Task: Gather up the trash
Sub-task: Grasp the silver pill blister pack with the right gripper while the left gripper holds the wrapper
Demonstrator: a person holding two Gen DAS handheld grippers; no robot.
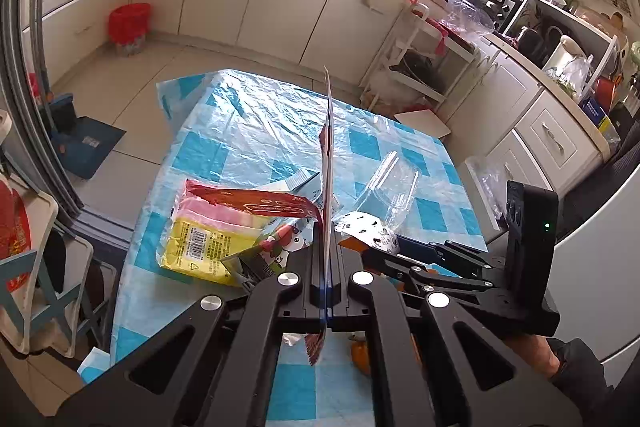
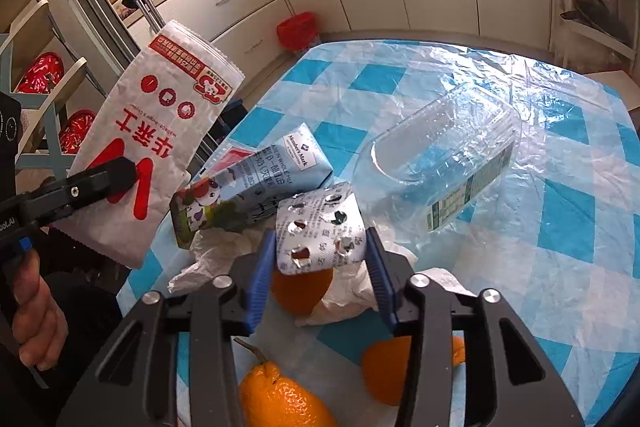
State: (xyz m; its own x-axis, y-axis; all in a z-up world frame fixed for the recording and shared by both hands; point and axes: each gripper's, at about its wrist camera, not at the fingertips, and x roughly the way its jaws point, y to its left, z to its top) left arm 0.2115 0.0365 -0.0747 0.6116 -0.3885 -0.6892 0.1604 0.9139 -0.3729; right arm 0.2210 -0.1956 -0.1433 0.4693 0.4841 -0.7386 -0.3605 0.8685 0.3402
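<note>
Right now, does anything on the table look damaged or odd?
Yes. The blister pack between the right hand-held gripper's pads is bent with its pockets burst. The clear bottle lies crushed on its side.

The table (image 2: 560,211) wears a cover of blue and white checks under a clear, crinkled film. The paper bag (image 2: 156,131) is white with red print. The milk carton (image 2: 276,167) is pale blue; the smaller carton (image 2: 208,211) shows a cartoon cow on green. The blister pack (image 2: 320,227) is silver with dark lettering. The oranges (image 2: 280,399) are bright orange, the fingers (image 2: 260,279) blue-padded on black.
</note>
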